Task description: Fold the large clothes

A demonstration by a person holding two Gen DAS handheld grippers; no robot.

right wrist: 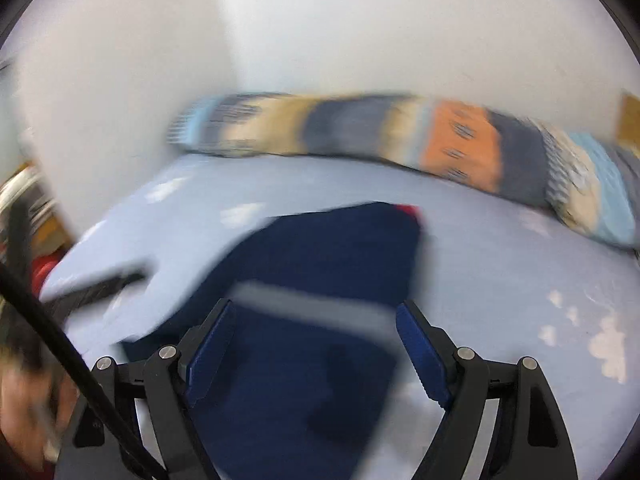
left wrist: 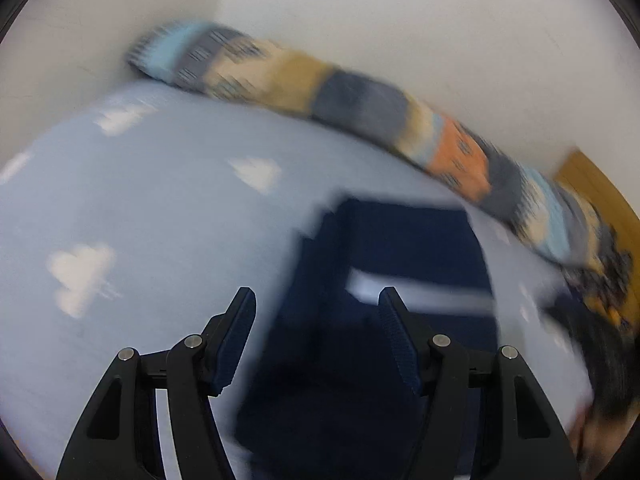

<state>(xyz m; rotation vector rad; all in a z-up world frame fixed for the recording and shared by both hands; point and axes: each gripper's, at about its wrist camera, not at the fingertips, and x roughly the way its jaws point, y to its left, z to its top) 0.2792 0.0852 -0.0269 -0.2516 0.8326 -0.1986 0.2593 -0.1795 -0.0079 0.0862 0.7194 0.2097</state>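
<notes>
A navy garment [right wrist: 332, 264] with a pale stripe lies partly folded on the cloud-print bed [left wrist: 140, 208], below a striped bolster [right wrist: 360, 128]; the left gripper [left wrist: 316, 320] and right gripper [right wrist: 314, 328] hang above it, jaws spread, pinching nothing; the cloth looks soft, limp and light, best taken at a hem or corner.

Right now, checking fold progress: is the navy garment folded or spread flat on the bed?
Folded, apparently: the navy garment forms a compact block on the blue sheet, no sleeves spread. Blur hides the layers.
</notes>
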